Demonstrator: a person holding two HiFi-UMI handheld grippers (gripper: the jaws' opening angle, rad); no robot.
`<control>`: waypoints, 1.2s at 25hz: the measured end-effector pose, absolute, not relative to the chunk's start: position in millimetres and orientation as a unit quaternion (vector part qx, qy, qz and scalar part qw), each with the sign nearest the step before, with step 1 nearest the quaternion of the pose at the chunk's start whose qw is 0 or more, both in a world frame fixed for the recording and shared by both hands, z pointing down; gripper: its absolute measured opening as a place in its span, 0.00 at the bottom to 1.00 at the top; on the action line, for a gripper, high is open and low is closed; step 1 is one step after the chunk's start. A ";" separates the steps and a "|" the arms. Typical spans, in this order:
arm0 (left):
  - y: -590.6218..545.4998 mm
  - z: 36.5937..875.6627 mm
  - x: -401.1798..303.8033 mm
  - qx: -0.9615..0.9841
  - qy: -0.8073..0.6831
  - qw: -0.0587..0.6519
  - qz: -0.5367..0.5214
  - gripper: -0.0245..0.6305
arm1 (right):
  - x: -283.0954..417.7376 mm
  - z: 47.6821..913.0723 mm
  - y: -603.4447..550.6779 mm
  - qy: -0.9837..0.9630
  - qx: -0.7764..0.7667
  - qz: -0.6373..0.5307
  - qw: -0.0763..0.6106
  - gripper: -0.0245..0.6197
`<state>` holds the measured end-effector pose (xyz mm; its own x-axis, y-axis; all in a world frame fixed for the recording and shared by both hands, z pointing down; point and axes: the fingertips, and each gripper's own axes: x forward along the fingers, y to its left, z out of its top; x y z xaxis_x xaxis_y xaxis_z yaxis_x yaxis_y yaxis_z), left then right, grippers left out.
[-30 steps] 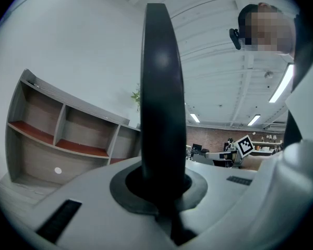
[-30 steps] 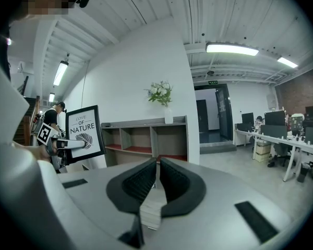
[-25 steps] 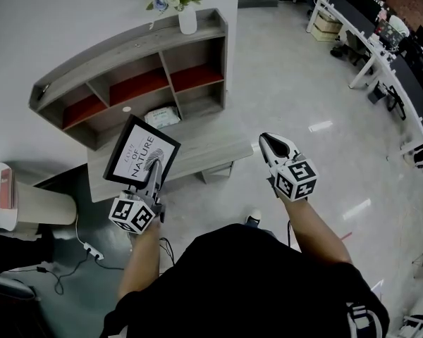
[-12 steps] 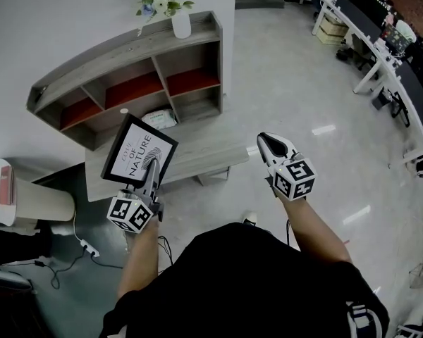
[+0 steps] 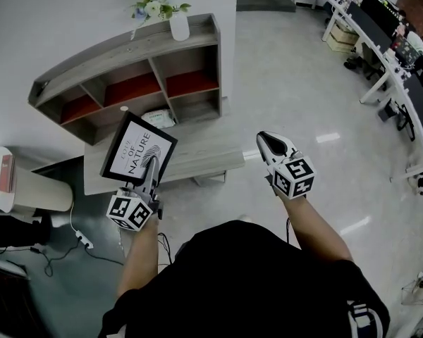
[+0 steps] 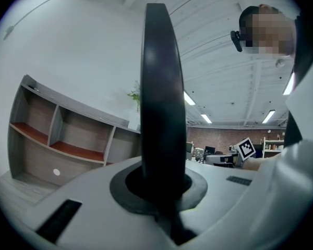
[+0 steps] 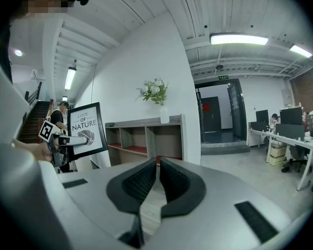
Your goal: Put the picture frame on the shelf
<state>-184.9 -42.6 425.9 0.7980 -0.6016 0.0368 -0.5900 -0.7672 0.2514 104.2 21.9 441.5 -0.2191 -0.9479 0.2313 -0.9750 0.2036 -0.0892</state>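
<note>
Both closed: left tongs [image 5: 153, 166] clamp the picture frame [image 6: 161, 98], edge-on in their view; right tongs [image 7: 157, 165] empty.

Black-rimmed rectangular picture frame [image 5: 130, 146], white print reading "LOVE OF NATURE" above a dark whorl. Clamped at its lower edge in the left tongs [image 5: 153, 163], upright, leaning slightly back, print side towards the holder, not resting on the shelf. Grey wooden shelf [image 5: 127, 46], red-floored compartments, stands against a white wall beyond the frame.

Wood grain, gloss, matt paper
Grey wood-grain shelf [image 5: 127, 48]; glossy pale floor [image 5: 296, 83]; black-rimmed picture frame [image 5: 137, 150] with matt paper print.
</note>
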 end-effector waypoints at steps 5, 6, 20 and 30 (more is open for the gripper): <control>-40.8 428.5 -176.4 0.934 -0.335 0.124 -0.022 0.08 | 117.2 442.5 15.7 -0.783 0.610 0.105 0.062 0.09; -40.7 428.5 -174.4 0.932 -0.339 0.124 -0.023 0.08 | 119.8 443.0 14.9 -0.785 0.608 0.105 0.061 0.09; -34.7 435.4 -134.2 0.923 -0.365 0.119 -0.028 0.08 | 157.5 453.8 13.5 -0.802 0.585 0.104 0.068 0.09; -32.8 442.3 -106.1 0.918 -0.376 0.121 -0.026 0.08 | 177.5 459.0 10.0 -0.812 0.570 0.099 0.079 0.09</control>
<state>-106.1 -32.8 442.3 0.7160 -0.6968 0.0427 -0.6842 -0.6882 0.2415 177.5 10.0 459.0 -0.3372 -0.9100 0.2413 -0.9413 0.3303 -0.0699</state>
